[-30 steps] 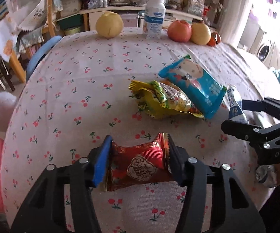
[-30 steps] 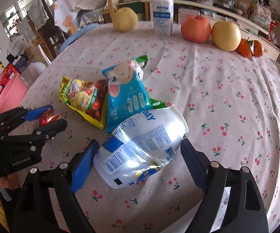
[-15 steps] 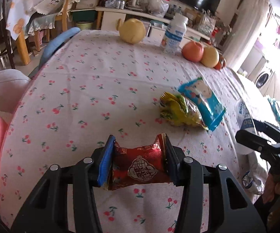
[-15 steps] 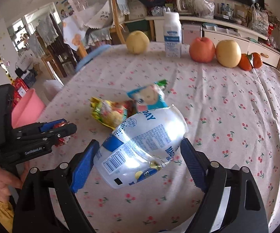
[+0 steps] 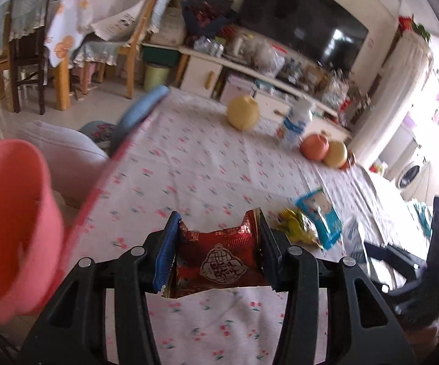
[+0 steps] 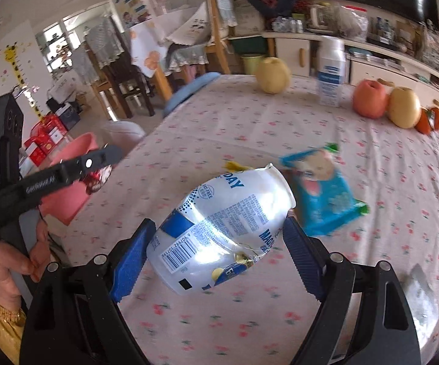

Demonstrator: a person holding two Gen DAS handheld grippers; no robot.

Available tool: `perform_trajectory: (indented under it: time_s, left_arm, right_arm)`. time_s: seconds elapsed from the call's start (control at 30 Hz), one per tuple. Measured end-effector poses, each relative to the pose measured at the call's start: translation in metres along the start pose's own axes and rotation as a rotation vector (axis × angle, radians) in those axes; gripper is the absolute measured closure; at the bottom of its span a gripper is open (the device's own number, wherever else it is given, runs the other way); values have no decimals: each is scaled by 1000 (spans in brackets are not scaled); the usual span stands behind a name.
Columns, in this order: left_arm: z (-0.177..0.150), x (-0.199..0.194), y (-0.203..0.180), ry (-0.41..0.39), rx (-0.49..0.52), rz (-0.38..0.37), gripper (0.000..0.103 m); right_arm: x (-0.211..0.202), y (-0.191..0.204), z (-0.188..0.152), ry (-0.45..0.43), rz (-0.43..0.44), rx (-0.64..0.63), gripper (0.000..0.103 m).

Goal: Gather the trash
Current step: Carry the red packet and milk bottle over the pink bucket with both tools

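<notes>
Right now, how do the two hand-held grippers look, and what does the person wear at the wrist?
Both are black plastic frames with silver screw heads. The left gripper has one blue pad and one black pad, and white lettering on its side. The right gripper has blue ribbed pads. The hand on the left handle shows a mustard-yellow cuff.

The red wrapper (image 5: 224,258) in my left hand-held gripper (image 5: 218,254) is glossy foil. My right hand-held gripper (image 6: 216,240) holds a shiny, crumpled plastic bottle (image 6: 222,228) over the table's (image 6: 386,182) matt printed cloth.

Both tongs lifted off table (image 5: 207,164); left tongs (image 5: 218,245) now beside pink bin (image 5: 9,213).
</notes>
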State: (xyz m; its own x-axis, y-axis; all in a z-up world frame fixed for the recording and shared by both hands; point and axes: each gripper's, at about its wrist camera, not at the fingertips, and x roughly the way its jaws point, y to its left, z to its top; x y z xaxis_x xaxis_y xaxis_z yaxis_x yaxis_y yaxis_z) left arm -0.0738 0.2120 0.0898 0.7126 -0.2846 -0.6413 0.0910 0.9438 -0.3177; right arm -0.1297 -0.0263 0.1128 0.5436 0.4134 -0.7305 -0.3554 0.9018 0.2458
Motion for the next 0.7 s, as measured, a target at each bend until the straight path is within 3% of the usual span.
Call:
perform_trajectory:
  time_s: [0.4, 0.7]
  left_arm:
    - [15, -65, 113, -175, -243, 122, 53]
    - [5, -91, 194, -247, -462, 220, 53]
  right_arm:
    - [32, 138, 36, -8, 150, -178, 18]
    - [79, 235, 71, -6, 245, -302, 18]
